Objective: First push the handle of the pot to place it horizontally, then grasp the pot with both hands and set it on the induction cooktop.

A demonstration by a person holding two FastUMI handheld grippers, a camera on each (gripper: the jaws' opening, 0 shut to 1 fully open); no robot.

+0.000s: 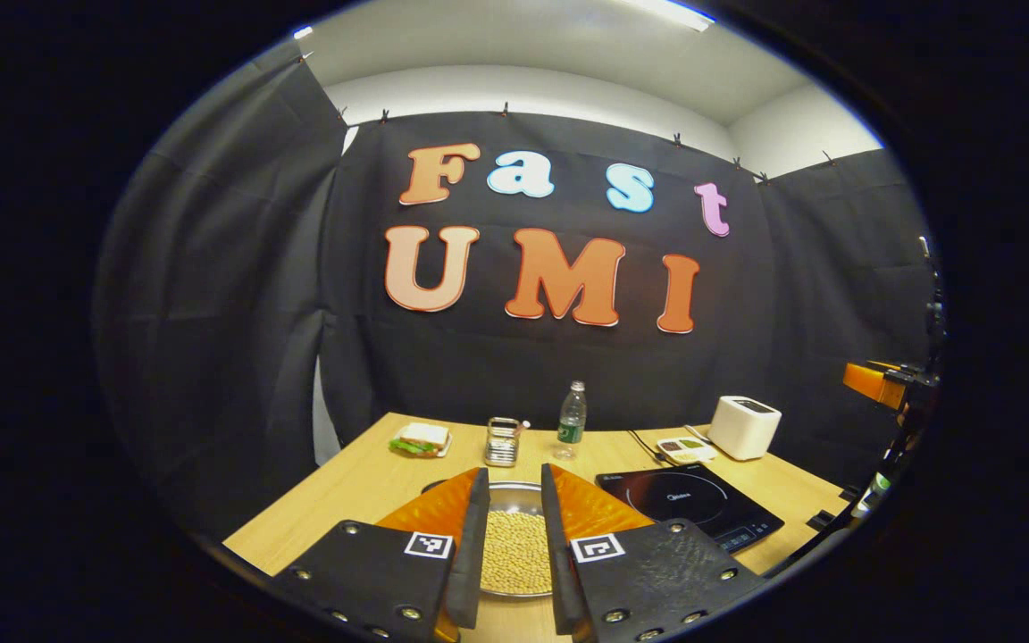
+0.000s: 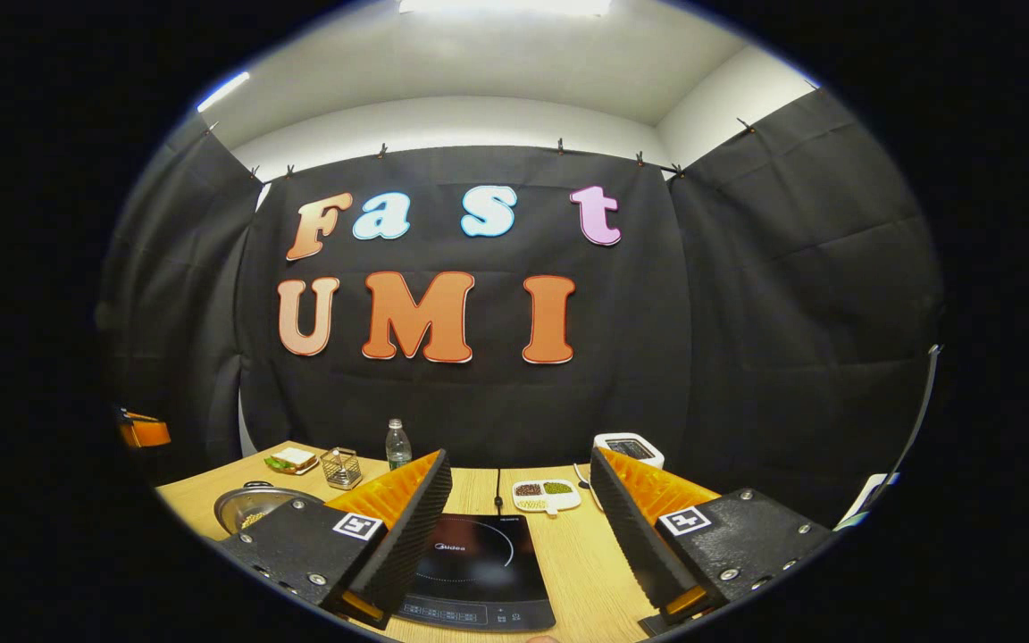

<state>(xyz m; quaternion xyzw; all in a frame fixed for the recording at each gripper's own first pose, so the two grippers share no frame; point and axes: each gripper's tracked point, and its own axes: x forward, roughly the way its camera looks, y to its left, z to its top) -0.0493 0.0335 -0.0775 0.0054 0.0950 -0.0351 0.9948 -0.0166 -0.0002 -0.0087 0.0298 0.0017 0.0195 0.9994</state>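
The round steel pot filled with pale beans sits on the wooden desk just left of the flat black induction cooktop, which carries a "Midea" mark. Its handle is hidden, so its direction cannot be told. The left gripper hovers narrowly parted over the pot, empty. The right gripper gapes wide above the cooktop, empty.
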